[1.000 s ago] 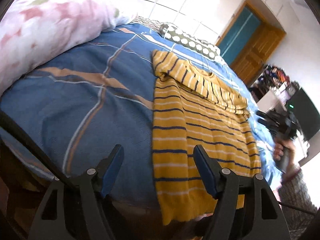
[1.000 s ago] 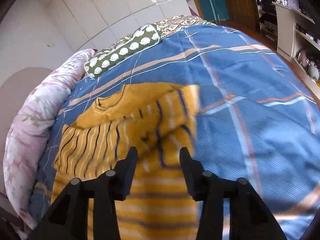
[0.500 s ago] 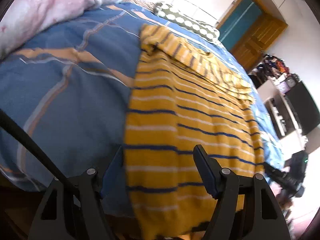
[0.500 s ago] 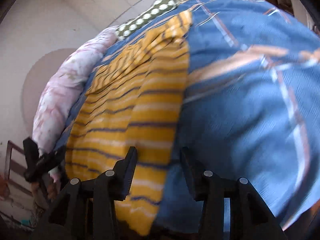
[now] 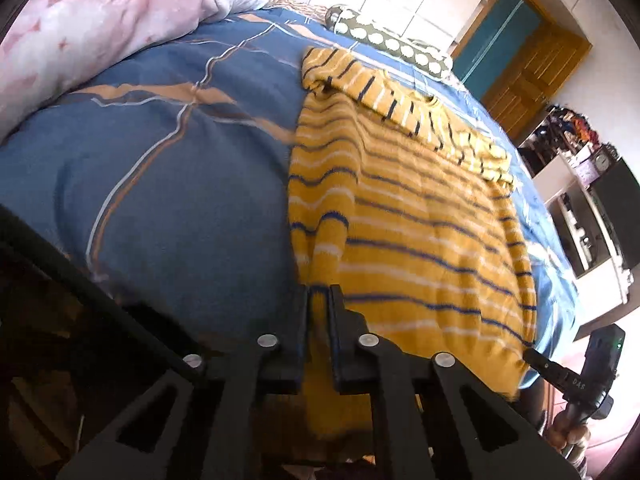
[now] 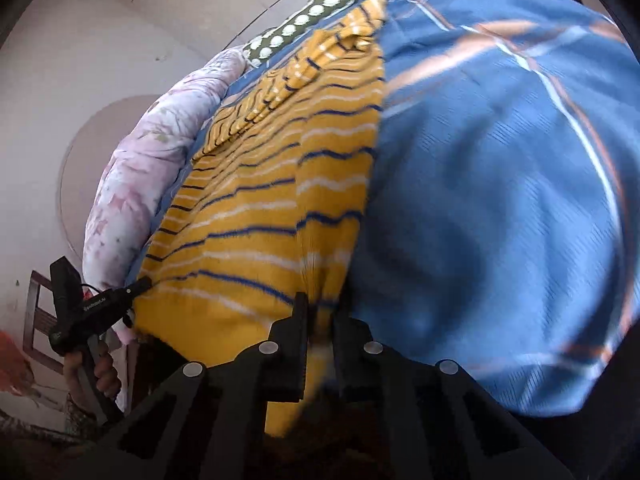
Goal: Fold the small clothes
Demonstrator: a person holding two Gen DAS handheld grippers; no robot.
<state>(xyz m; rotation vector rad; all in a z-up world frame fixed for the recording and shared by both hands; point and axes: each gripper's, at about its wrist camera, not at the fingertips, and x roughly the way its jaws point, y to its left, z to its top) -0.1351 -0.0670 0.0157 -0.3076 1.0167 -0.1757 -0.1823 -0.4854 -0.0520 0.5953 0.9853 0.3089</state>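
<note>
Left wrist view: the left gripper (image 5: 319, 300) had just closed, and its jaws stood clamped on the near hem corner of the yellow striped sweater (image 5: 420, 216), the knit bunched up between them. Low on the right of the same picture, the right gripper (image 5: 536, 360) met the sweater's other hem corner, a hand (image 5: 568, 430) below it. The sweater lay flat on the blue bedspread (image 5: 180, 168), hem at the near bed edge, sleeves folded across its far end. Farther off sat a pink floral quilt (image 5: 92, 20) at the left and a spotted pillow (image 5: 392, 46) at the head of the bed, with a wooden door (image 5: 536, 76) behind.

In the right wrist view, the right gripper (image 6: 322, 312) had likewise just closed and pinched its hem corner, yellow knit hanging between the jaws. The left gripper (image 6: 140, 284) showed at the far hem corner, held by a hand (image 6: 100, 372). The quilt (image 6: 144, 168) lay beyond the sweater.
</note>
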